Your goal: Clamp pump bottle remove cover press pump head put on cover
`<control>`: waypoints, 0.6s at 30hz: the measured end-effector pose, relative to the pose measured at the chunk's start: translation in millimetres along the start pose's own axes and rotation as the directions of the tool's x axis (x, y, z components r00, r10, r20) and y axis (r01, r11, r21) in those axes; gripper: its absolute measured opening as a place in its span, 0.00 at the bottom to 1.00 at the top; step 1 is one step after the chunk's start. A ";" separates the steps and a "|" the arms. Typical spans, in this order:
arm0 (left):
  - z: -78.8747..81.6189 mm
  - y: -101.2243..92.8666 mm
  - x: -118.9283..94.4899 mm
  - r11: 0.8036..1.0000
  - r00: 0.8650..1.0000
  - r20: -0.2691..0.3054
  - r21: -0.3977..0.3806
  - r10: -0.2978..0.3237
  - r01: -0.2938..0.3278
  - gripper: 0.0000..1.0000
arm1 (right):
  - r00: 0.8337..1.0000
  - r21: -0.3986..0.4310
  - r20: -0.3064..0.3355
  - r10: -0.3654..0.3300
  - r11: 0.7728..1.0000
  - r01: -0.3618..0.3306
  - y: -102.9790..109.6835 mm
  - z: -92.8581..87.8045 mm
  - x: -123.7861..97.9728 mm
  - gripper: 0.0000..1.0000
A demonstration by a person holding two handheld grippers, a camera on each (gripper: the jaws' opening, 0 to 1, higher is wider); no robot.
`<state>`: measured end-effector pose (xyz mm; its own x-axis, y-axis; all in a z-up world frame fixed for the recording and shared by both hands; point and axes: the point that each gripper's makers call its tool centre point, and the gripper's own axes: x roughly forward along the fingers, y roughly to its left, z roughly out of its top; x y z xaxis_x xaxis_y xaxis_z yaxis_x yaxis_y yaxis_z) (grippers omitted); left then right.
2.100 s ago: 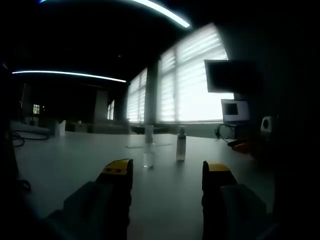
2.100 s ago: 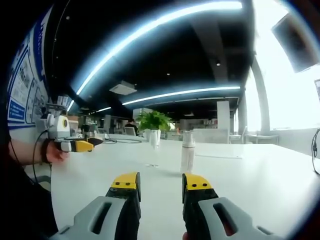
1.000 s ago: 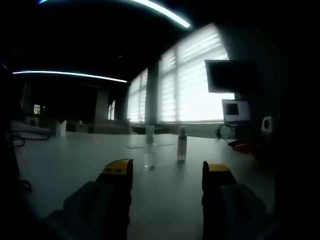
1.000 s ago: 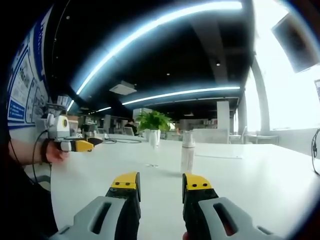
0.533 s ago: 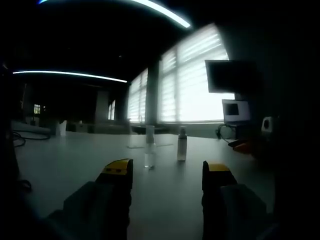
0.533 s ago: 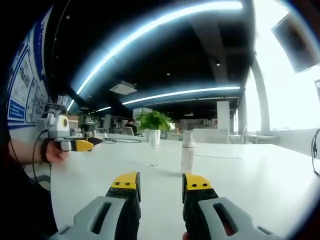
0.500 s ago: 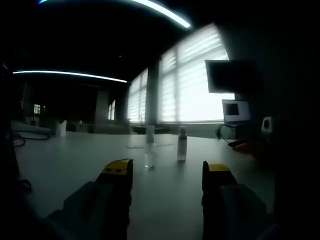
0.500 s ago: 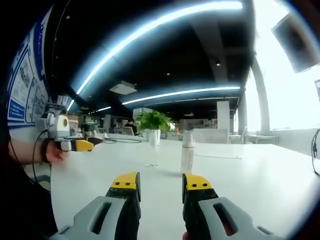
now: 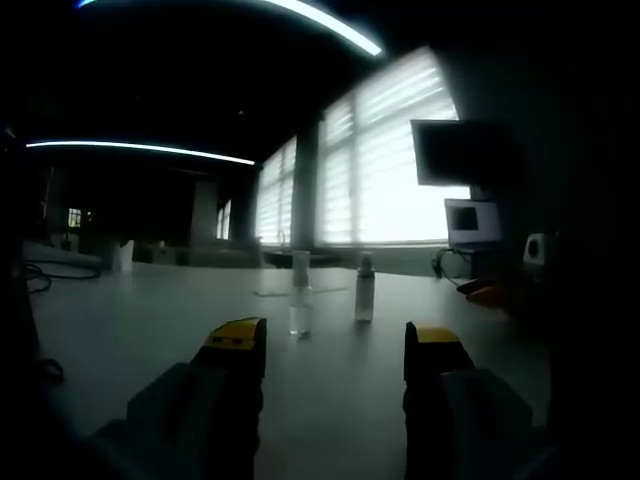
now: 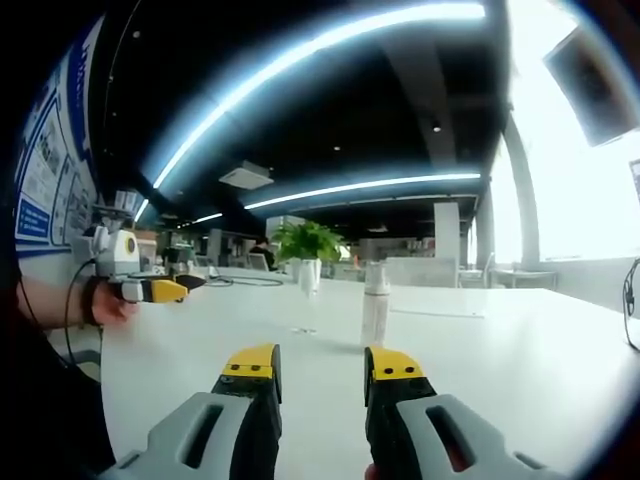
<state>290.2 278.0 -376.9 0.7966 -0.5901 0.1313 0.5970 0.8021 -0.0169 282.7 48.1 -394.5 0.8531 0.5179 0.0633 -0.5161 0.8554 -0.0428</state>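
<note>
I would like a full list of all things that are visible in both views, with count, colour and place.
pump bottle: one, pale with cover on, upright on the table ahead of the right gripper
clear bottle: one, transparent, upright on the table beside the pump bottle
table: one, white, under both bottles
plant: one, green, far behind the bottles
monitor: one, dark, near the windows
left gripper: one, grey with yellow tips, open, empty
right gripper: one, grey with yellow tips, open, empty
hand: one, holding the left gripper
</note>
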 end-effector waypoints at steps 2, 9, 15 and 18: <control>-0.3 1.4 0.1 1.000 1.000 0.000 -0.001 0.000 0.000 0.46 | 1.000 0.000 0.000 0.000 1.000 0.000 -0.1 -0.1 0.0 0.28; -1.5 5.8 0.3 1.000 1.000 -0.002 -0.001 0.000 0.000 0.46 | 1.000 -0.002 0.001 0.001 1.000 -0.001 0.5 0.4 -0.3 0.28; -1.9 10.2 0.2 1.000 1.000 -0.003 0.004 0.017 -0.017 0.45 | 1.000 -0.001 0.002 0.002 1.000 -0.002 0.2 0.7 -0.1 0.28; -1.4 14.5 0.6 0.999 1.000 0.000 -0.025 0.025 -0.025 0.45 | 1.000 -0.002 0.002 0.002 1.000 -0.002 0.3 0.7 -0.1 0.28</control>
<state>299.4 289.2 -378.4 0.8110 -0.5702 0.1312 0.5794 0.8138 -0.0450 282.4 48.3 -393.9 0.8518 0.5198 0.0647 -0.5179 0.8543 -0.0453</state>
